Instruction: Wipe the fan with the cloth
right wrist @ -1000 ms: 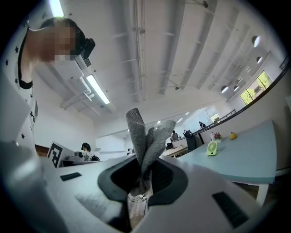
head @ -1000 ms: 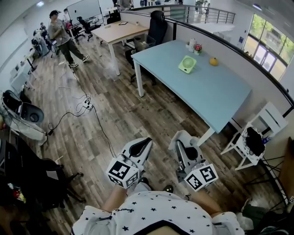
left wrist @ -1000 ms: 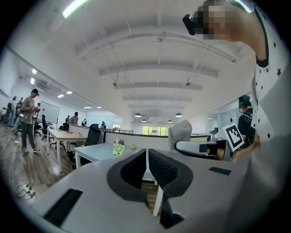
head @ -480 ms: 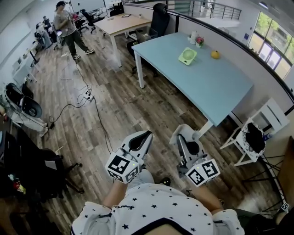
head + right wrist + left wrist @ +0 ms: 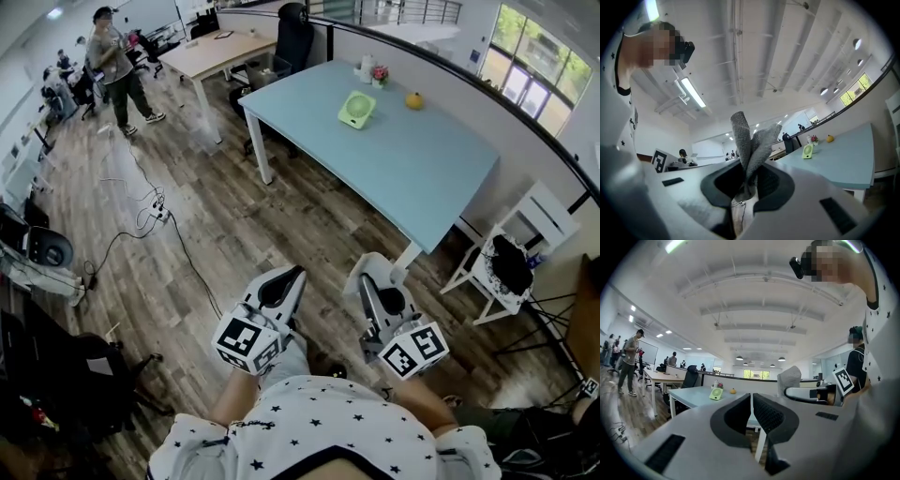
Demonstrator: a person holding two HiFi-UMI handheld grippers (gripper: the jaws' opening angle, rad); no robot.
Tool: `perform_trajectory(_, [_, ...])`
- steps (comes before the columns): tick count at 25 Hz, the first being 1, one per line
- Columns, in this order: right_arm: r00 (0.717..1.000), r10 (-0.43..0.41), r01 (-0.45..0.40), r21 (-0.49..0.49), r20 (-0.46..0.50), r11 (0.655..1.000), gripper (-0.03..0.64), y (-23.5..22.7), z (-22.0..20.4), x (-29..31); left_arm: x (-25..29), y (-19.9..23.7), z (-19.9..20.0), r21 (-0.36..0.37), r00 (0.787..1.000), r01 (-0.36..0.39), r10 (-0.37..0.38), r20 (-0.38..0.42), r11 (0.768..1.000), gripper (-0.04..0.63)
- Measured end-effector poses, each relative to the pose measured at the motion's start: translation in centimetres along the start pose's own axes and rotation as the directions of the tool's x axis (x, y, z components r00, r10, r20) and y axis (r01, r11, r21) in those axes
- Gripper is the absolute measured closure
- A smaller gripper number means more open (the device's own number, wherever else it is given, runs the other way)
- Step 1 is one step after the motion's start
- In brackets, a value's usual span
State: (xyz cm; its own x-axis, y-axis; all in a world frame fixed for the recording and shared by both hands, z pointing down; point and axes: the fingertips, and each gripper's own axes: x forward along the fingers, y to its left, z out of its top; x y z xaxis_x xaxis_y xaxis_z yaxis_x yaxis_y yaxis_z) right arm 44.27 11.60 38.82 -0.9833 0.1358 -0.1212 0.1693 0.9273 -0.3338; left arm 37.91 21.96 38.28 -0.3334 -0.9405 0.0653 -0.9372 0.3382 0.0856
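Note:
A small green fan (image 5: 356,110) lies on the far part of a light blue table (image 5: 412,178), well ahead of both grippers. It also shows in the left gripper view as the fan (image 5: 716,393) and in the right gripper view as the fan (image 5: 806,151). My left gripper (image 5: 290,279) is held low over the wooden floor, jaws shut with nothing between them, seen close as the left gripper (image 5: 752,402). My right gripper (image 5: 368,277) is beside it, shut on a grey knitted cloth (image 5: 751,138) that sticks up out of the jaws.
On the table near the fan are a yellow fruit (image 5: 413,100), a small flower pot (image 5: 379,73) and a white cup (image 5: 366,67). A black office chair (image 5: 292,23) and wooden desk (image 5: 220,52) stand behind. Cables (image 5: 155,212) cross the floor; a white stool (image 5: 511,255) is right.
The head view has shifted, so the table and fan now sit further left and a little nearer. Both grippers stay in the same place in front of the body.

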Motion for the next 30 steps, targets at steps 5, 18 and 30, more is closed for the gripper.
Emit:
perform_trajectory(5, [0.999, -0.047, 0.047, -0.004, 0.001, 0.999, 0.574, -1.5, 0.1, 2.3, 2.2, 2.3, 0.0, -0.013, 0.999, 0.044, -0.044, -0.006, 0.999, 0.555])
perform_trajectory(18, [0.994, -0.112, 0.112, -0.033, 0.001, 0.993, 0.574, -3.8, 0.5, 12.8, 7.1, 12.2, 1.5, 0.017, 0.994, 0.112, -0.112, 0.003, 0.994, 0.555])
perform_trajectory(30, [0.991, -0.126, 0.126, 0.004, -0.041, 0.992, 0.574, -4.6, -1.9, 23.0, 8.5, 22.8, 1.3, -0.012, 0.996, 0.092, -0.092, -0.015, 0.996, 0.555])
